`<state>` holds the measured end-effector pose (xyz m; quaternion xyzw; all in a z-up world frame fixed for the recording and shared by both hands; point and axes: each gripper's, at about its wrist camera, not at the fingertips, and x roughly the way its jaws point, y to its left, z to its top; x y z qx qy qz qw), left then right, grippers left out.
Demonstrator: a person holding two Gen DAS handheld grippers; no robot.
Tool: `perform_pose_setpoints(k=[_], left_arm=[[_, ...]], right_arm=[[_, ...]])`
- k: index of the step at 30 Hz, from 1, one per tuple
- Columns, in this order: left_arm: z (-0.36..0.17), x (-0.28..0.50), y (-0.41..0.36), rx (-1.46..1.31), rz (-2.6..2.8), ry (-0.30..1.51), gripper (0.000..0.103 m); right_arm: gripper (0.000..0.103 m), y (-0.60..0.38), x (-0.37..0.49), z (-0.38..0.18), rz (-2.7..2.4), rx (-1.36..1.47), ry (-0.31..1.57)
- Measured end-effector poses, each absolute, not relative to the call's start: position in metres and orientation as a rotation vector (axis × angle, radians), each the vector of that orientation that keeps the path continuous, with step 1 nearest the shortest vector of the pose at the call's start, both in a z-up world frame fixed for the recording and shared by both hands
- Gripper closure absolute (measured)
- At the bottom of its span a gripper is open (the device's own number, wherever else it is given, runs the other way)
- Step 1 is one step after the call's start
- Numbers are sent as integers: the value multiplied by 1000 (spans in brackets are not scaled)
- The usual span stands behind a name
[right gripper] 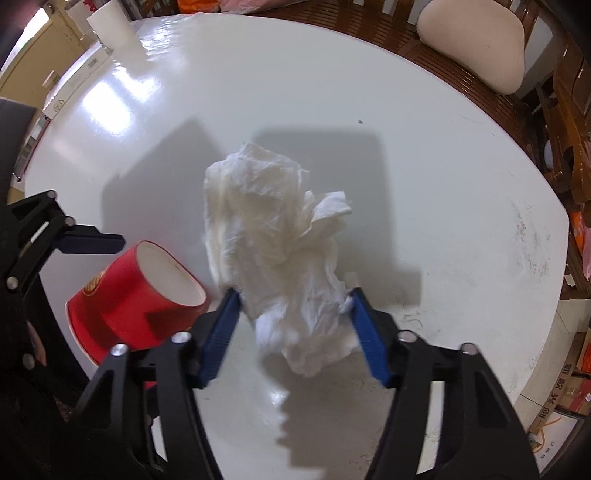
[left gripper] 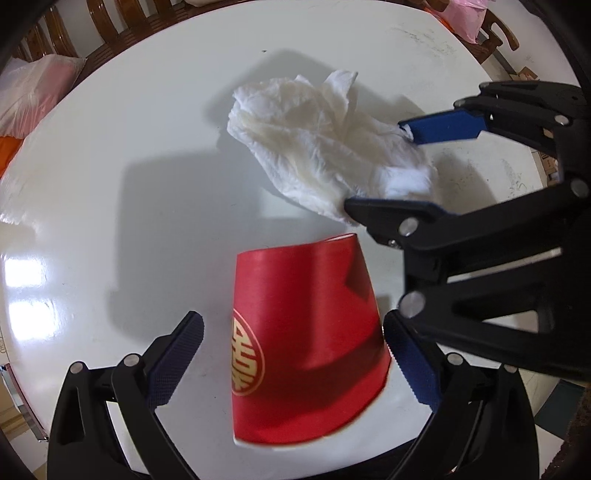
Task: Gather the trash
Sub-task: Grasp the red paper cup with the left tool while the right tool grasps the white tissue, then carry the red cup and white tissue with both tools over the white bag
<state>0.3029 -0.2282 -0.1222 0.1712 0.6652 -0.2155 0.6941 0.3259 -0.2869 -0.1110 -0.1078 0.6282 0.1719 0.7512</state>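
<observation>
A red paper cup with a gold emblem lies on its side on the white round table. My left gripper is open, its fingers on either side of the cup; the right finger is close to or touching the cup, the left one stands apart. A crumpled white tissue lies just beyond the cup. My right gripper is open around the tissue's near end, its blue pads at its sides. The cup's open mouth shows in the right wrist view.
Wooden chairs ring the table's far side. A cushion sits on one, and pink and white bags on others. A white roll stands at the table's far left edge. Cardboard boxes lie on the floor at right.
</observation>
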Motion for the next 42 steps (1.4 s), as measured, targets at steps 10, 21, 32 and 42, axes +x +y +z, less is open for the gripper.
perform_pose_setpoints(k=[10,21,32,42], left_arm=[[-129,306,-217,385,-463,1484,23],[-128,296,-205,379,-446,1485,38],[-113,284,-172,389,-443,1448,39],[-61,256,-140,410,-434,1374,39]], right_arm=[[80,-283,321,-106,407,-232,1350],[90,-276,317,-92,353,-246,1306],[90,-263,299,-69,287,-262,1292],[90,-245,254,-26,238,-267,1244]])
